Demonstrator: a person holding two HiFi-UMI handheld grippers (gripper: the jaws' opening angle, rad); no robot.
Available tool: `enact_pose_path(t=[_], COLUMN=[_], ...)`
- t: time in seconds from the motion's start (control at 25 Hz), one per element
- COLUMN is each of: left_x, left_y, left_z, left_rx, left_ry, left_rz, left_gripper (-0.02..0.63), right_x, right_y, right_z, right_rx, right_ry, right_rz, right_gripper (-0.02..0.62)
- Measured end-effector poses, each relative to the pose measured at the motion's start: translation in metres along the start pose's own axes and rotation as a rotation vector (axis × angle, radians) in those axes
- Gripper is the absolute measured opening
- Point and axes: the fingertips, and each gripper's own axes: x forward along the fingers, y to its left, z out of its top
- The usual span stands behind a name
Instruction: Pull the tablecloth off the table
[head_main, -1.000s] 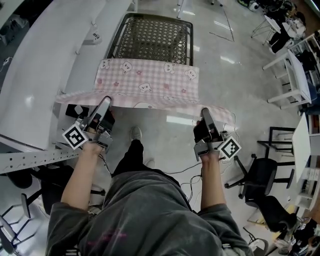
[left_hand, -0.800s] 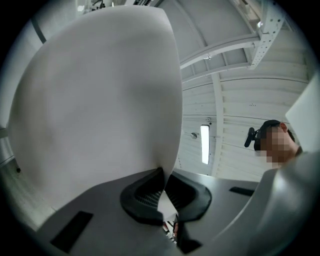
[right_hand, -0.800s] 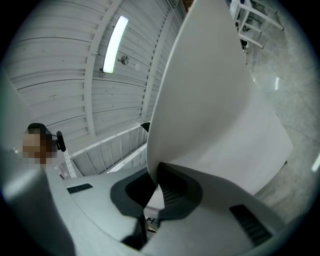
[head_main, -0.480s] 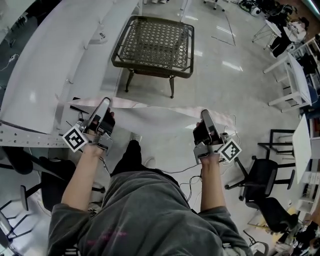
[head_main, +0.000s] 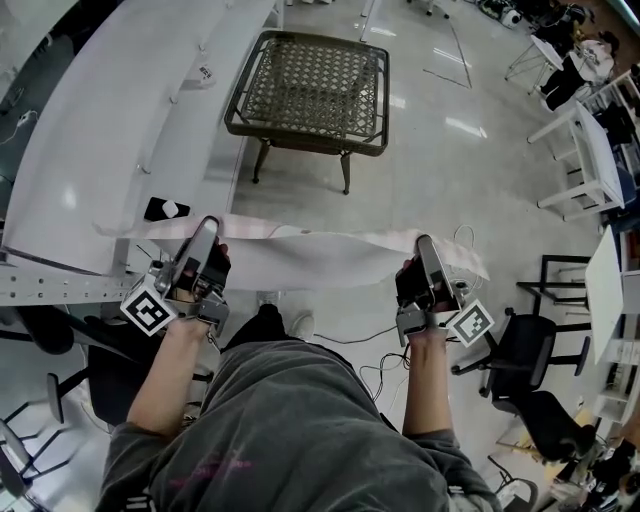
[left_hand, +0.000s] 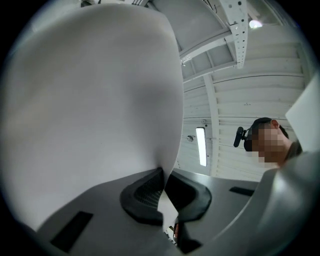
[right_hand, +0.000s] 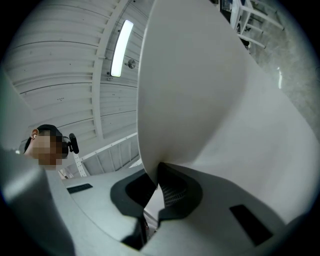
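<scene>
**Cloth off table, pinched in both grippers**

Head view: cloth hangs in air as a long strip just in front of the person. It's stretched btwn L gripper and R gripper. It's well apart from the table, which stands farther out on the floor w/ a mesh top. Pink shows along the strip's upper edge, rest looks white. Cloth's L end shows against the edge of the white tabletop.

L gripper view: jaws pressed together on cloth edge, w/ the sheet rising up and filling the left half.

R gripper view: jaws likewise clamped on cloth, w/ the sheet rising up-right.

Office chair at person's right.
</scene>
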Motion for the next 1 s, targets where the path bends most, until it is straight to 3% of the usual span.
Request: enact_pose_path(t=[0.88,1.0], left_x=[0.023,0.026], left_y=[0.008,0.009], left_z=[0.017,0.016], left_rx=[-0.021,0.006], left_ry=[0.005,0.019], left_rz=[-0.033,-0.034], left_gripper=[0.0,0.0], right_x=[0.021,0.018], right_y=[0.007,0.007], right_z=[0.014,0.015], right_rx=[-0.035,-0.033], right_ry=[-0.049,-0.052], right_rz=[0.007,0.004], right_gripper=[0.006,0.006])
